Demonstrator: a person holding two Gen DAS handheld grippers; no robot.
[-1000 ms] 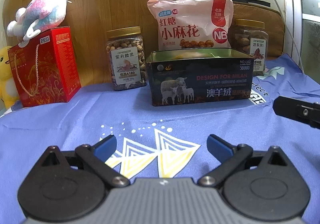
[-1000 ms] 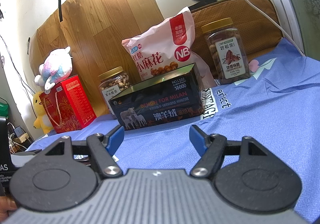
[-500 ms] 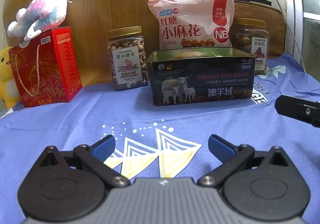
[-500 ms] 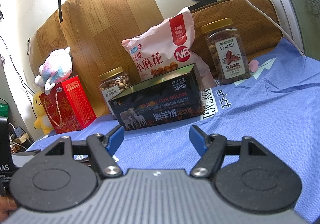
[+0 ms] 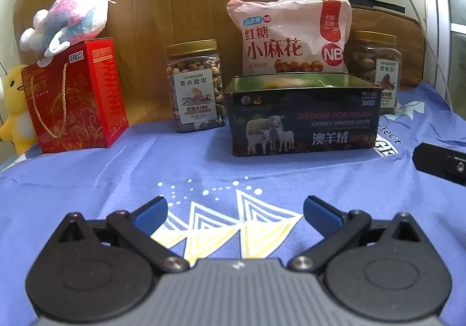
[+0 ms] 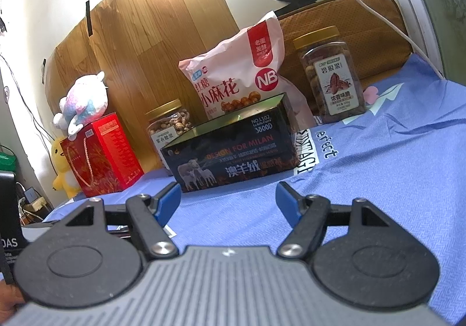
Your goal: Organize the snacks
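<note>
Hovering wide apart and empty above the blue cloth (image 5: pixel 87 168), the left gripper (image 5: pixel 235 211) and right gripper (image 6: pixel 228 200) face the open dark tin (image 5: pixel 303 119), which stands well ahead

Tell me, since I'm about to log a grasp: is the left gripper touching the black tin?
Apart. The left wrist view shows the open left gripper well short of the black tin, with blue cloth between them.

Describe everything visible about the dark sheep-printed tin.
The tin is a rectangular, dark, glossy metal-looking box printed with three sheep and "DESIGN FOR MILAN". It stands upright and lidless on the blue cloth, with something pale partly visible inside. The pink snack bag stands directly behind it. Neither gripper touches it.
</note>
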